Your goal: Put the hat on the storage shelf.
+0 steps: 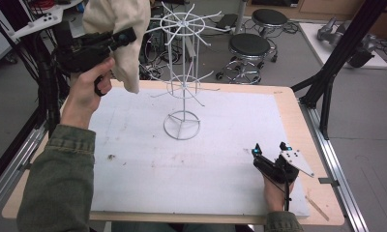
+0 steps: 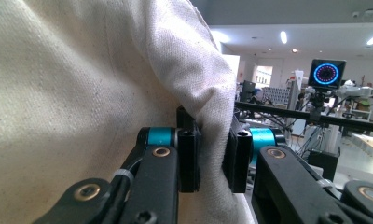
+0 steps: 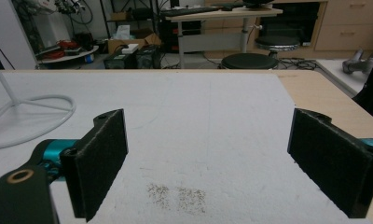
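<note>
Cream-coloured woven cloth (image 1: 118,34) hangs in the air at the far left of the scene, pinched by the left tool (image 1: 126,36), which a hand (image 1: 87,92) in an olive-green sleeve (image 1: 61,179) holds raised above the far left corner of the desk (image 1: 305,121). In the left gripper view the cloth (image 2: 82,84) covers most of the frame, and a fold of it runs down between the two black jaws of the left tool (image 2: 212,158), which are closed tight on the fabric. A white wire rack (image 1: 183,72) stands upright on the white mat (image 1: 191,159) that covers most of the wooden desk; it has a round wire base, a thin central pole and two tiers of spokes pointing outward. The cloth hangs just left of the rack's upper tier; whether it touches a spoke cannot be told. The right tool (image 1: 269,149) rests low over the near right part of the mat, held by the other hand (image 1: 274,193), well apart from the rack. In the right gripper view the right tool (image 3: 208,163) has its padded black jaws spread wide with nothing between them, above a small patch of brownish specks (image 3: 177,193) on the mat, and the rack's round base (image 3: 31,119) lies at the left. Black stools (image 1: 249,48) stand on the floor beyond the desk.
</note>
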Motion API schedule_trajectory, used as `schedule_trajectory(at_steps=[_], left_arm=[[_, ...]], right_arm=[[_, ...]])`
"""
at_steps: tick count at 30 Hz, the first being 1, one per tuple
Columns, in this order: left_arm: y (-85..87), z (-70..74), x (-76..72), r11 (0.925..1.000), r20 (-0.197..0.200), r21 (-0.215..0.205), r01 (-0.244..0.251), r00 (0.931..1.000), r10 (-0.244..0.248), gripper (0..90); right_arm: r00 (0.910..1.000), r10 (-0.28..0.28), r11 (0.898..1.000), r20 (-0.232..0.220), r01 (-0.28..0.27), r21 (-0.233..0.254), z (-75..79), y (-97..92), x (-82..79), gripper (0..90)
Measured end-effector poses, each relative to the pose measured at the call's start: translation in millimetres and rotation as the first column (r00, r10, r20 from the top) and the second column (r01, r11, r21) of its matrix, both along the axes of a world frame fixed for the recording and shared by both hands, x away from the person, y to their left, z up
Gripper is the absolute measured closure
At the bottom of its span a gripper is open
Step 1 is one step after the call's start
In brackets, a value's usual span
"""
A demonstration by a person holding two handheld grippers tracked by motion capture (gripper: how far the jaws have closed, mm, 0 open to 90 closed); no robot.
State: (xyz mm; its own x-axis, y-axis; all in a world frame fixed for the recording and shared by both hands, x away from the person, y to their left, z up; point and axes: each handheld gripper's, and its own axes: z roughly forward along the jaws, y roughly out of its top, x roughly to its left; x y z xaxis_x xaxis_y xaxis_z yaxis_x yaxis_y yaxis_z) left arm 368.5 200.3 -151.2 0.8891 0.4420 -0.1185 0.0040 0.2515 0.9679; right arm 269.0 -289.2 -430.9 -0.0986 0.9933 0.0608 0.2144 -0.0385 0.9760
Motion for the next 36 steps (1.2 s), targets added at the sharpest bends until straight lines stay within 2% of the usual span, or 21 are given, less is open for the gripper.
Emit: schedule_trajectory(at_steps=[6, 13, 18, 23, 24, 26, 29, 32, 34, 36], left_arm=[[-10.5, 12.6, 9.1, 0.9993, -0.004, 0.031, -0.022, 0.9997, 0.022, 78.4], [-14.1, 19.4, 11.6, 0.9989, -0.006, 0.036, -0.029, 0.9996, 0.029, 77.9], [-15.6, 25.7, 16.2, 0.996, -0.035, 0.08, -0.039, 0.9985, 0.042, 77.5], [-17.7, 26.1, 19.7, 0.9951, -0.054, 0.09, -0.041, 0.9975, 0.046, 77.2], [-19.1, 25.1, 21.0, 0.9949, -0.067, 0.093, -0.04, 0.9966, 0.046, 77.1], [-21.0, 23.6, 23.0, 0.9932, -0.08, 0.112, -0.032, 0.9959, 0.041, 76.5], [-24.8, 21.3, 26.1, 0.9889, -0.114, 0.143, -0.039, 0.992, 0.056, 72.1], [-27.6, 19.1, 29.1, 0.983, -0.146, 0.168, -0.075, 0.9842, 0.1, 59.8], [-27.2, 16.3, 31.8, 0.9858, -0.168, 0.156, -0.062, 0.9819, 0.088, 56.0], [-25.9, 14.7, 31.5, 0.9867, -0.162, 0.152, -0.059, 0.9833, 0.083, 55.5]], right_arm=[[1.0, 0.004, 1.0, -0.005, -0.004, 0.001, 0.0, -0.5, 0.0, 11.1], [1.0, 0.007, 1.0, -0.006, -0.006, 0.005, 0.0, -1.0, -0.5, 11.1], [1.0, 0.007, 1.0, -0.004, -0.007, -0.002, -0.1, -1.9, 0.1, 11.0], [1.0, 0.006, 1.0, -0.007, -0.006, 0.005, -0.1, -0.9, -0.3, 11.1], [1.0, 0.007, 1.0, -0.004, -0.007, 0.002, -0.1, -1.0, -0.2, 11.0], [0.9999, 0.006, 1.0, -0.008, -0.006, 0.003, -0.2, -1.1, -0.2, 11.1], [1.0, 0.006, 1.0, -0.007, -0.006, 0.006, -0.1, -1.1, -0.2, 11.1], [0.9999, 0.006, 1.0, -0.011, -0.006, 0.006, -0.3, -1.2, -0.1, 11.1], [0.9999, 0.01, 1.0, -0.005, -0.01, 0.004, -0.1, -1.1, -0.3, 11.1], [0.9999, 0.01, 1.0, -0.006, -0.01, 0.005, 0.0, -1.1, -0.5, 11.1]])
